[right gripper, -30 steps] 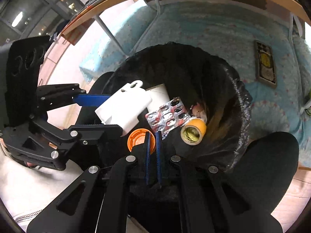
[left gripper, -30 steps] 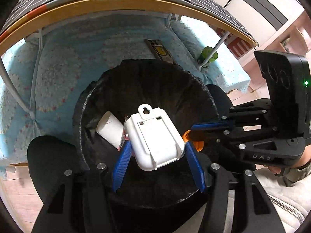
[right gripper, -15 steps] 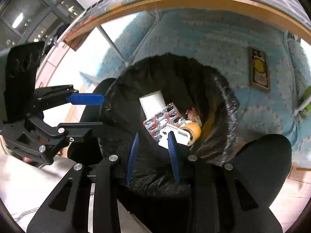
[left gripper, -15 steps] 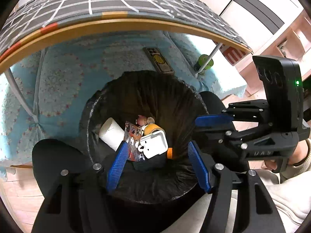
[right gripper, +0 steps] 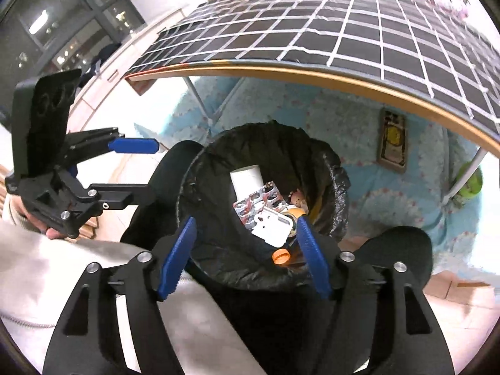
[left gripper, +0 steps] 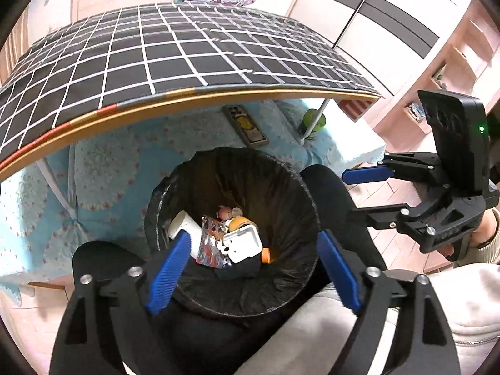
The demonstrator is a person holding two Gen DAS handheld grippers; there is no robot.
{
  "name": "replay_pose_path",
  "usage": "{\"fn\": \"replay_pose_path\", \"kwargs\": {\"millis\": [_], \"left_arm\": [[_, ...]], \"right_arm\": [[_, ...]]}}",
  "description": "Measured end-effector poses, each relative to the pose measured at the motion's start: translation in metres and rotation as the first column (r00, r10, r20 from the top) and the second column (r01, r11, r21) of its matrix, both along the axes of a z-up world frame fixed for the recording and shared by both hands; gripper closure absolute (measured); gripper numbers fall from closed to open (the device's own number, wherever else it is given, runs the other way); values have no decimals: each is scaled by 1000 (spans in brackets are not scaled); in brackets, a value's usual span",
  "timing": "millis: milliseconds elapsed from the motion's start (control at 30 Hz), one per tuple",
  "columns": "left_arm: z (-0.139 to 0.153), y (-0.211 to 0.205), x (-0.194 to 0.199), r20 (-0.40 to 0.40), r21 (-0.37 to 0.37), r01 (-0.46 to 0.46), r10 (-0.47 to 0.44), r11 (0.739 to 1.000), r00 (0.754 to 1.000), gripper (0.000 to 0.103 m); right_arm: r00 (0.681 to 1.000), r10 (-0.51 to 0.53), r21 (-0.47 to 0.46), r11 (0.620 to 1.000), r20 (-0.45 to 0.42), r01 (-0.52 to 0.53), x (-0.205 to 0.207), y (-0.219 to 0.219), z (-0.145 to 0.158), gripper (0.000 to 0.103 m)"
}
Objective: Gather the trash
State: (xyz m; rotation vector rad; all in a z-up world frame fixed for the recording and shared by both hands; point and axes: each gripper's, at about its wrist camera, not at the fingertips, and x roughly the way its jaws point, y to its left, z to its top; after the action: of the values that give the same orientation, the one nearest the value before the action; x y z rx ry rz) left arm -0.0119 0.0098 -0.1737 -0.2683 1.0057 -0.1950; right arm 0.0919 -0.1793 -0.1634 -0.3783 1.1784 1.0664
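A bin lined with a black bag [left gripper: 300,187] [right gripper: 337,168] stands on the floor below both grippers. At its bottom lie a white plastic case [left gripper: 245,243] [right gripper: 273,226], a white tube [left gripper: 184,223] [right gripper: 247,176], a silver blister pack [left gripper: 211,239] [right gripper: 261,200], a yellow tape roll [left gripper: 239,222] [right gripper: 295,212], a small pink figure [left gripper: 226,211] and an orange cap [right gripper: 280,257]. My left gripper [left gripper: 253,268] hangs above the bin, its jaws opening with nothing between them. My right gripper [right gripper: 245,257] also hangs above it, jaws opening and empty.
A table with a black grid-patterned cloth [left gripper: 175,50] [right gripper: 359,31] overhangs behind the bin. A light blue patterned mat [left gripper: 103,168] [right gripper: 406,193] covers the floor, with a flat dark rectangular object [left gripper: 247,125] [right gripper: 393,147] and a green can [left gripper: 312,122] by a table leg. A person's pale sleeves hold both grippers.
The left gripper let go of the white case and the right one released the orange cap; both now lie in the bin. Both grippers opened wider and rose away from the bin.
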Motion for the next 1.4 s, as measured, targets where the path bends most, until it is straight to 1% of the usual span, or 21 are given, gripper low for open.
{"fn": "replay_pose_path", "kwargs": {"millis": [167, 267, 433, 533, 800, 933, 1400], "left_arm": [[14, -7, -9, 20, 6, 16, -16, 1000, 1000, 18], [20, -11, -15, 32, 22, 22, -23, 1000, 999, 18], [28, -15, -21, 46, 37, 27, -28, 999, 999, 18], [27, -16, -21, 30, 44, 20, -22, 999, 999, 18], [29, -18, -24, 36, 40, 27, -29, 999, 999, 18], [33, -19, -27, 55, 38, 34, -36, 999, 998, 18], [29, -18, -26, 46, 25, 31, -32, 999, 998, 18]], "right_arm": [[999, 26, -18, 1000, 31, -25, -10, -5, 13, 30], [999, 46, -20, 999, 9, -45, -15, -5, 14, 30], [998, 64, -30, 998, 18, -64, -24, -7, 20, 29], [998, 65, -34, 997, 25, -64, -26, -7, 23, 29], [997, 69, -42, 997, 43, -67, -31, -7, 27, 29], [996, 72, -39, 997, 46, -71, -32, -6, 28, 29], [995, 81, -35, 996, 60, -79, -36, -5, 31, 29]]}}
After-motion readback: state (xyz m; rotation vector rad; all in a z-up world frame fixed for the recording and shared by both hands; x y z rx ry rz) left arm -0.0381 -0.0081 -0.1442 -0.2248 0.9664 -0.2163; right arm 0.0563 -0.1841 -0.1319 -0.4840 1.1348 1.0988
